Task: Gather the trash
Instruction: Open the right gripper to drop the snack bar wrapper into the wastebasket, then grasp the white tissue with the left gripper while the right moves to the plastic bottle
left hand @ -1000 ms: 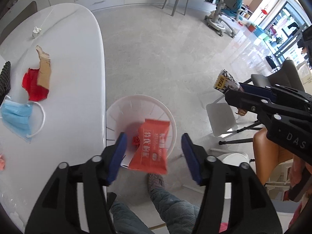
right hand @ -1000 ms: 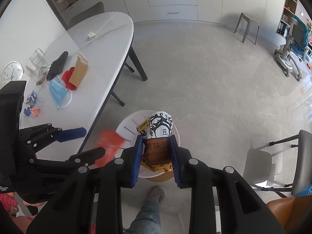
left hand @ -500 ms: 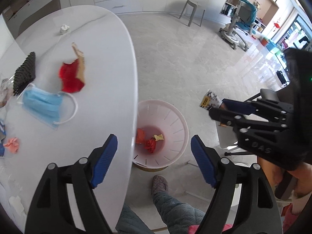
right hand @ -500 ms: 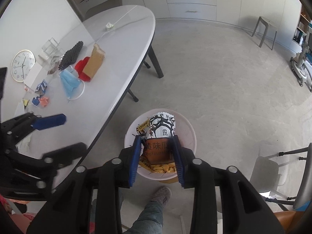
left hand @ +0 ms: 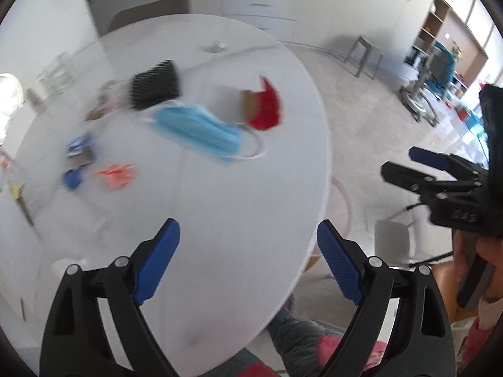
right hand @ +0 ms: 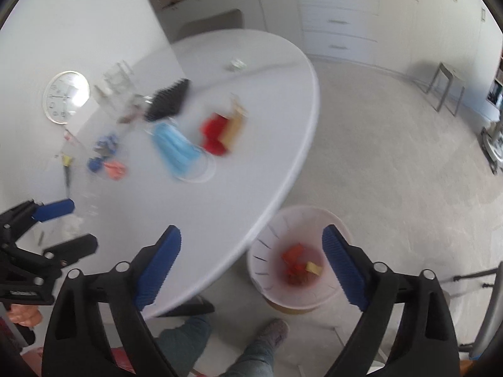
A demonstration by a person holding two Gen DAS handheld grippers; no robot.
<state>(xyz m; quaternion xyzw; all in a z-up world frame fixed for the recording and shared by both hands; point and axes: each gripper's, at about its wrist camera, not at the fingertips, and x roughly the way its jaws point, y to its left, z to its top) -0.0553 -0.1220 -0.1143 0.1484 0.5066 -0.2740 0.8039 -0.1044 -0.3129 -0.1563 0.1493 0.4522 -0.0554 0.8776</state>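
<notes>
Both grippers just dumped their loads, so two more bits of trash are done. A second ago the left gripper (left hand: pixel 248 264) had an orange-red snack packet dropping out over the pale pink plastic waste bin (right hand: pixel 267 238), and the right gripper (right hand: pixel 251 265) was clamped on a black-and-white printed snack bag right above it. Now neither has anything between its jaws; both sets stand wide apart and are opening the last bit. Red and yellow scraps lie at the bottom of the bin, which sits on the floor just beside the edge of the white oval surface (left hand: pixel 220 220). I can't pick out the printed bag in there, too blurry.

The other difference: both views have swung off the bin and onto the surface. In the left wrist view the bin is now mostly hidden behind the surface's edge.

What's left to collect, as far as I can tell:
- light blue face mask (left hand: pixel 198 128), roughly mid-surface
- red-and-brown torn paper wrapper (left hand: pixel 262 106), touching the mask's far end
- small orange crumpled scrap (left hand: pixel 118 174) and a little blue bit (left hand: pixel 72 179), nearer the wall side

The mask looks like the closest next grab, I guess.
</notes>
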